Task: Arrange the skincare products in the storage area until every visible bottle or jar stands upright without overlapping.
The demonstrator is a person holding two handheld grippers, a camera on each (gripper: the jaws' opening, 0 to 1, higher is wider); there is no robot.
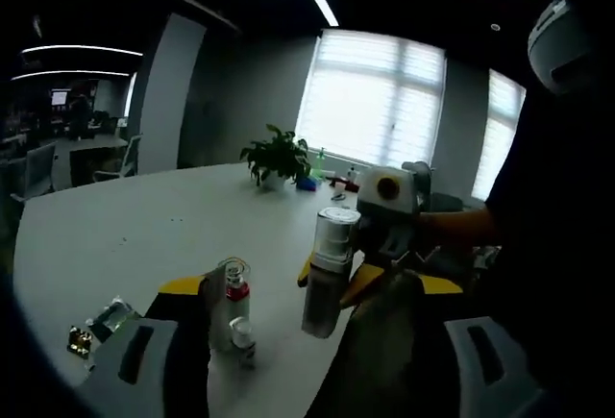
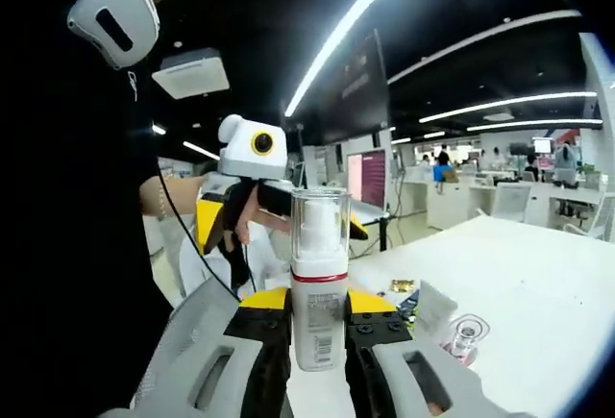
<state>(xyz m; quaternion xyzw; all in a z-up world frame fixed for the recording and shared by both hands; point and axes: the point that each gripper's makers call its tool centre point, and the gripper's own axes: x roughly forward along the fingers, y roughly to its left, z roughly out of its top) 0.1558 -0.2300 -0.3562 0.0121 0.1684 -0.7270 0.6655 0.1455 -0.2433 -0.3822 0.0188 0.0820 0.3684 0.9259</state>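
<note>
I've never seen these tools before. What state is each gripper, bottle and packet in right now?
White bottle with clear cap and red band: upright, clamped.
Right gripper: shut on that bottle.
Left gripper: open, holding nothing.
Small clear-capped bottle with red collar: standing on the white table.
Foil sachets: lying flat on the table.
</note>
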